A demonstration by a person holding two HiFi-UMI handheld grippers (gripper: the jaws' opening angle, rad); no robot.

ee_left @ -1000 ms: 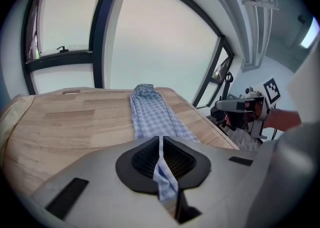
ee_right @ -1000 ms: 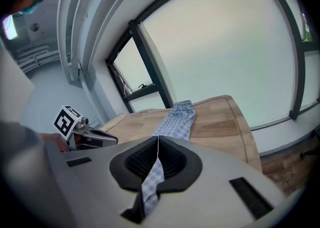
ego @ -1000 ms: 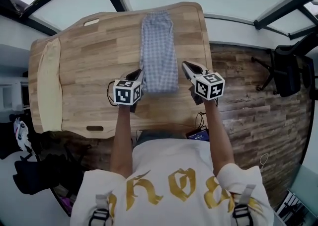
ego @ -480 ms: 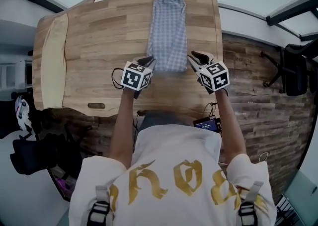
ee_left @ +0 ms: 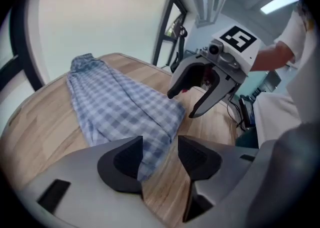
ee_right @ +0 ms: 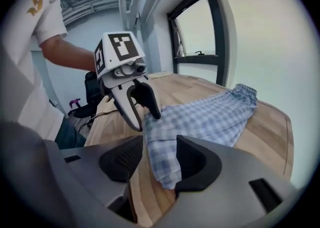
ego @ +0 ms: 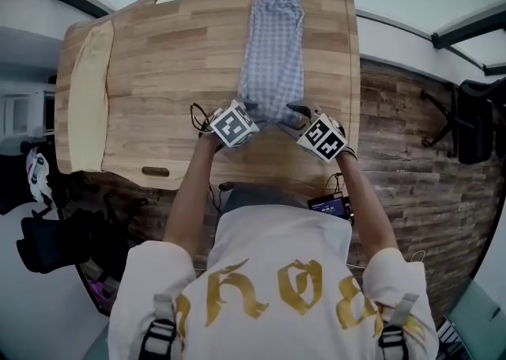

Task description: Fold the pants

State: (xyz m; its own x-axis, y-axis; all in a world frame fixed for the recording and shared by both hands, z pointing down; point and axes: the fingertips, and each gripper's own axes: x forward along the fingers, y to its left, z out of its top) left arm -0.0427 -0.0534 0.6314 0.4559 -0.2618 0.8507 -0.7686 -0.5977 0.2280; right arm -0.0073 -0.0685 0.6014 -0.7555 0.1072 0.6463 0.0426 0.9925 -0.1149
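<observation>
We see the pants [ego: 273,50] lying lengthwise on the right part of the desk [ego: 174,58], a cream cloth [ego: 87,89] well apart along its left edge and a black chair [ego: 473,123] off on the floor. Our left gripper [ego: 250,107] and right gripper [ego: 297,111] sit at the near hem corners, jaws just opening and apart, fabric loose between them.

A light wooden table [ego: 158,66] is set on a wood-plank floor [ego: 403,168]. A black office chair [ego: 473,121] is seen at the right. Dark-framed windows [ee_right: 240,31] are brightened by daylight.
</observation>
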